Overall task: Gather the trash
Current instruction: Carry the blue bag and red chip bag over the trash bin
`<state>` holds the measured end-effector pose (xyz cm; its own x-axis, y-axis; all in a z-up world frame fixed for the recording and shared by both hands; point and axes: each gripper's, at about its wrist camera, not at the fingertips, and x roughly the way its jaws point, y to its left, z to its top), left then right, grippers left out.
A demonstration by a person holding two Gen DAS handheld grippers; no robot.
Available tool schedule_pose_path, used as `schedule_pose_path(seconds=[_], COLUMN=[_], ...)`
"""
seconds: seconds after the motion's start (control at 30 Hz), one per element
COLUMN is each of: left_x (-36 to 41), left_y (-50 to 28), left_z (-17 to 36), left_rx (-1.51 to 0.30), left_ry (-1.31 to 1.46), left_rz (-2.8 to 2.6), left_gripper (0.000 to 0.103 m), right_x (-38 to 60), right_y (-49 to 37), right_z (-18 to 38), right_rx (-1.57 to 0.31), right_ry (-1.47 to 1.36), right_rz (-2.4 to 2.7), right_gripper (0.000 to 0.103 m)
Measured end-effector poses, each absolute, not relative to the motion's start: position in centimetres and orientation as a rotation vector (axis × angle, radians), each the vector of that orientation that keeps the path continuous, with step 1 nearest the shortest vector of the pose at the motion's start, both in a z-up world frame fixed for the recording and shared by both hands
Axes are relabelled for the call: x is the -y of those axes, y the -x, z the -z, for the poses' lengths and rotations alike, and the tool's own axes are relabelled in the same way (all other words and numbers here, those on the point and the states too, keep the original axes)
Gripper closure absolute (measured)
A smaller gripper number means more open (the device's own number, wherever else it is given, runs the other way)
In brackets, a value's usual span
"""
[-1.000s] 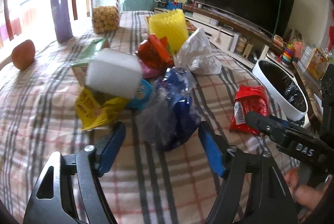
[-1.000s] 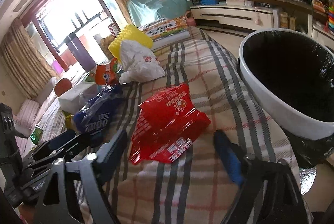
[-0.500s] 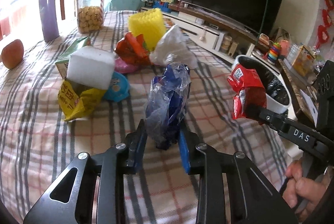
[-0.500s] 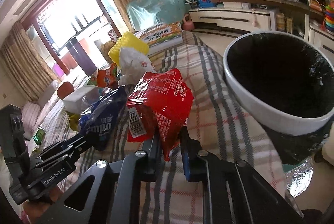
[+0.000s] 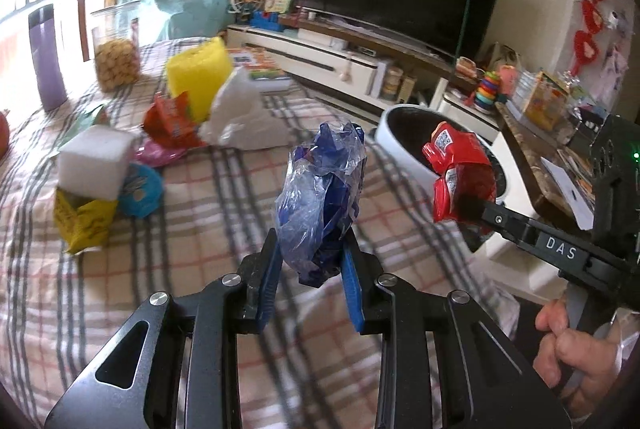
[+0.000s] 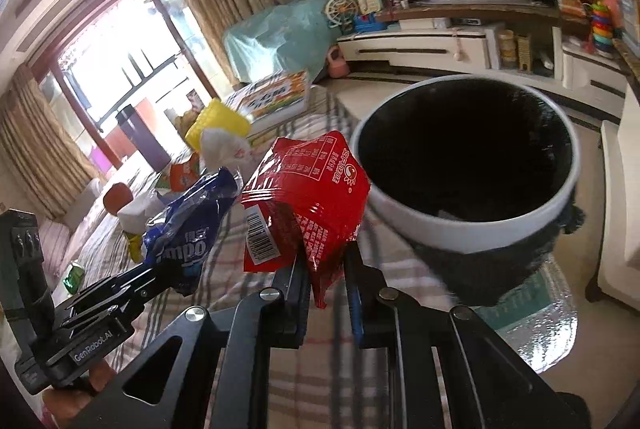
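Note:
My left gripper (image 5: pixel 310 261) is shut on a crumpled blue plastic wrapper (image 5: pixel 322 197) and holds it above the plaid tablecloth (image 5: pixel 200 213). My right gripper (image 6: pixel 326 261) is shut on a red snack packet (image 6: pixel 308 197), held up close to the rim of the white trash bin (image 6: pixel 480 225) with a black liner. The left wrist view shows the red packet (image 5: pixel 460 173) in front of the bin (image 5: pixel 400 149). The right wrist view shows the blue wrapper (image 6: pixel 192 225) to the left of the red one.
On the table lie more items: a white foam block (image 5: pixel 94 161), yellow packet (image 5: pixel 82 225), round blue packet (image 5: pixel 142 185), orange packet (image 5: pixel 170 121), white bag (image 5: pixel 244 117), yellow foam (image 5: pixel 200 73), a cookie jar (image 5: pixel 114 57) and purple tumbler (image 5: pixel 46 57). A TV stand (image 5: pixel 360 57) is behind.
Both grippers closed on their wrappers, lifted them off the table, and have moved toward the bin; the red packet now hangs near the bin's rim.

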<state>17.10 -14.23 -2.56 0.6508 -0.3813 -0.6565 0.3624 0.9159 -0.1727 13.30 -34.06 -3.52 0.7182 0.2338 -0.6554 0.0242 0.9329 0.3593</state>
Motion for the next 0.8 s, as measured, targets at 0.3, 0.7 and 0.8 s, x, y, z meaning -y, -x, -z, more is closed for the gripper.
schedule_pose_path(seconds=[0.3, 0.7, 0.8], left_x=[17.9, 22.2, 23.1], left_y=[-17.1, -17.7, -18.3], left_z=[1.4, 1.1, 1.0], left_rx=[-0.728, -0.721, -0.721], left_ry=[-0.012, -0.066, -0.075], left_rz=[0.484, 0.536, 0.543], left_gripper=[0.076, 0.076, 0.076], right_x=[37.7, 41.3, 42.0], right_y=[-12.6, -12.8, -12.9], right_z=[2.7, 2.4, 2.5], right_rx=[-0.737, -0.734, -0.735], right_ry=[-0.373, -0.375, -0.376], right_rz=[-0.054, 0.007, 0.017], right_gripper=[0.087, 0.087, 0.087])
